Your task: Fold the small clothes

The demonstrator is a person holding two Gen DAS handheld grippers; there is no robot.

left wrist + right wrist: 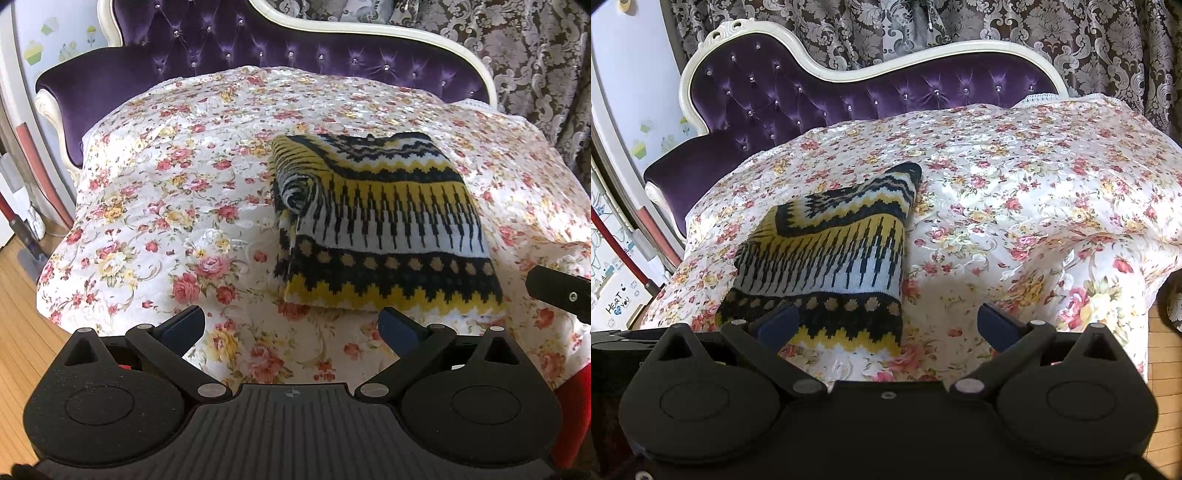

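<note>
A folded knit sweater in yellow, black and white zigzag bands lies on the floral bedspread. Its left side is rolled under. My left gripper is open and empty, just in front of the sweater's near hem. The right gripper's tip shows at the right edge of the left wrist view. In the right wrist view the sweater lies left of centre on the bedspread. My right gripper is open and empty at the sweater's near right corner, its left finger over the hem.
A purple tufted sofa back with a white frame rises behind the bedspread. Patterned curtains hang behind it. Wooden floor lies at the left, and also at the right. A white wall panel with stickers stands at the left.
</note>
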